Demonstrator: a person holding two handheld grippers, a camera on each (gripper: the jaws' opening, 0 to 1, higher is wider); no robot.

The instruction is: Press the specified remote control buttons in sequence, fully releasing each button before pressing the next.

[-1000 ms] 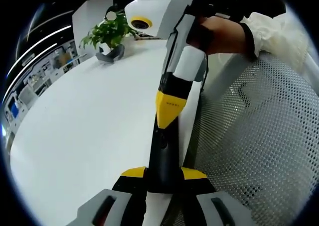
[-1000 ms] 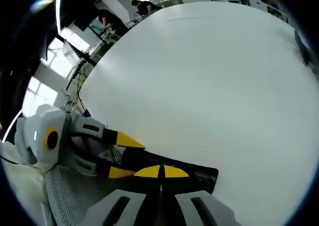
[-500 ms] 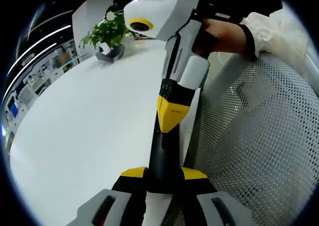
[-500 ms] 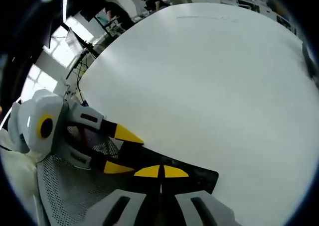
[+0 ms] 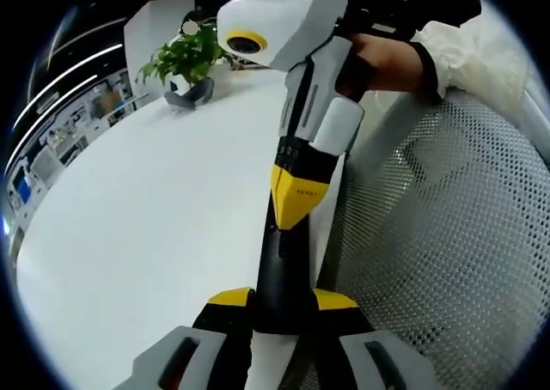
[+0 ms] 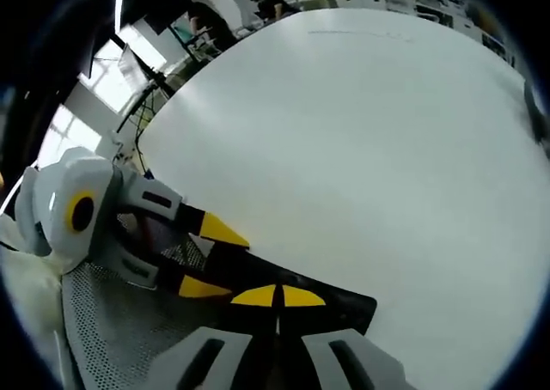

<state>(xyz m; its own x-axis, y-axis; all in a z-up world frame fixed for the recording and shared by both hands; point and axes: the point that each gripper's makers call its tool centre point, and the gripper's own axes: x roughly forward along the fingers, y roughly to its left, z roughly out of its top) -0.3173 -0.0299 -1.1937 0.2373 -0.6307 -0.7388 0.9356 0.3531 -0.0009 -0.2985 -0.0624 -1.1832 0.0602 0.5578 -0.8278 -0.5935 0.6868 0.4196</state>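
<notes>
A slim black remote (image 5: 280,274) lies lengthwise between the yellow-tipped jaws of my left gripper (image 5: 282,301), which is shut on its near end. My right gripper (image 5: 294,208) comes down from the top of the left gripper view with its yellow tips together, resting on the remote's upper face. In the right gripper view, my right gripper (image 6: 278,296) is shut over the remote (image 6: 345,305). My left gripper (image 6: 232,268) clamps the remote's other end from the left. The buttons are hidden.
The white table (image 5: 129,201) runs to the left, with a potted plant (image 5: 189,59) at its far end. A white mesh chair (image 5: 447,235) lies right of the remote. A person's hand (image 5: 387,59) holds the right gripper. People stand beyond the table (image 6: 206,21).
The right gripper's tip has slid slightly along the remote toward my left gripper. The left gripper keeps its hold on the remote.
</notes>
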